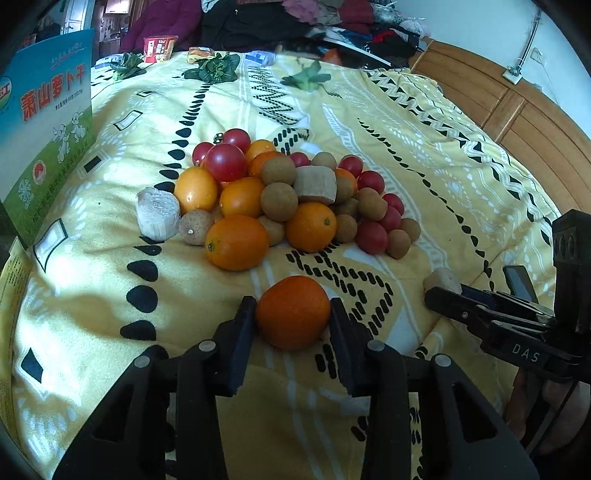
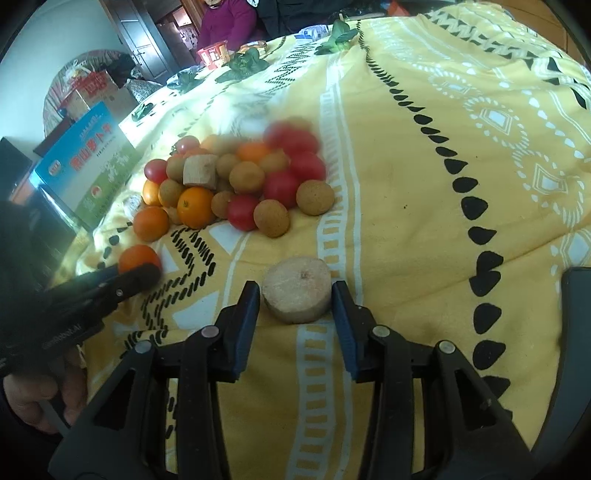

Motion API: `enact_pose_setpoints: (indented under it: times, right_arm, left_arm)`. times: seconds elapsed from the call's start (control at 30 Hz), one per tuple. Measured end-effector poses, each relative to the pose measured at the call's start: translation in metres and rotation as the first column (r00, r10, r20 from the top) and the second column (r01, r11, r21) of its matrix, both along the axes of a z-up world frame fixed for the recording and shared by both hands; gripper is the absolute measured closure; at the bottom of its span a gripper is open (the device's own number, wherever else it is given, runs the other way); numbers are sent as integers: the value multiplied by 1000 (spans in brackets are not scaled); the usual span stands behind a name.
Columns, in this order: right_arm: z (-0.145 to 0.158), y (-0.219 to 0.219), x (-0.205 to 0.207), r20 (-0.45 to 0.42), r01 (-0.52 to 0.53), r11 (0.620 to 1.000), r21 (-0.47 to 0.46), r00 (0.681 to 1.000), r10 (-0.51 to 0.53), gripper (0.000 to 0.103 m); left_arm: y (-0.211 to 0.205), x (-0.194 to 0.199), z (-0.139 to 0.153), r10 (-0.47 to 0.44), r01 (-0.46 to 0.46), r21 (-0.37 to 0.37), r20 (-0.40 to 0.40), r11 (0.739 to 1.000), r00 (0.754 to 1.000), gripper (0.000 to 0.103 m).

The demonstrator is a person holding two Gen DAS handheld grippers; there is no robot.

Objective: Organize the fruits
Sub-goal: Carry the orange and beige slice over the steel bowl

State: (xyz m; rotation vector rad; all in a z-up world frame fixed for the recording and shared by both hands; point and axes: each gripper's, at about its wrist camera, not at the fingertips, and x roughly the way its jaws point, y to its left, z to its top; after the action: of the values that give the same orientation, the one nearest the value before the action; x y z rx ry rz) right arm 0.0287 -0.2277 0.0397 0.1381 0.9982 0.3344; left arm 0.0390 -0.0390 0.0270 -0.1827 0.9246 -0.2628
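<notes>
A heap of fruit (image 1: 280, 195) lies on the yellow patterned blanket (image 1: 406, 155): orange kumquats, red cherry tomatoes, brown longans and pale cut chunks. In the left wrist view my left gripper (image 1: 293, 308) is shut on an orange kumquat (image 1: 293, 314), in front of the heap and low over the blanket. In the right wrist view my right gripper (image 2: 297, 293) is shut on a pale round cut chunk (image 2: 297, 290), in front of the heap (image 2: 236, 181). Each gripper shows in the other's view: the right gripper (image 1: 443, 291) at the right edge, the left gripper (image 2: 140, 273) at the left.
A blue and green printed box (image 1: 48, 122) stands upright left of the heap. Leafy greens (image 1: 214, 68) and a red cup (image 1: 159, 48) lie at the blanket's far end. A wooden bed frame (image 1: 517, 110) runs along the right. A person in purple (image 2: 229, 18) is beyond.
</notes>
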Motion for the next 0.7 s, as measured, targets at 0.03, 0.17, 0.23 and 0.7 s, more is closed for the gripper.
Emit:
enact_pose_setpoints:
  times: [0.03,0.17,0.23,0.7]
  right_arm:
    - [1,-1,-1,6,2,1000,-3,1000,-2,64]
    - [15,2,-7,33,-6,1000,13,999,6,65]
    - [31,11,-13,69,-32,999,16,997,31,65]
    - [162,195,-63,274,-376,925,-52,885,376,65]
  left_arm:
    - [1,-2,3,6,-6,-3,5,1000,1000,63]
    - [12,-13,35,19,-17,-38,64,999,998,63]
    - [24,-23,57,40,-36,-45,108,998,993,63]
    - [227,-143,181,451,-470,-13,311,882,837,63]
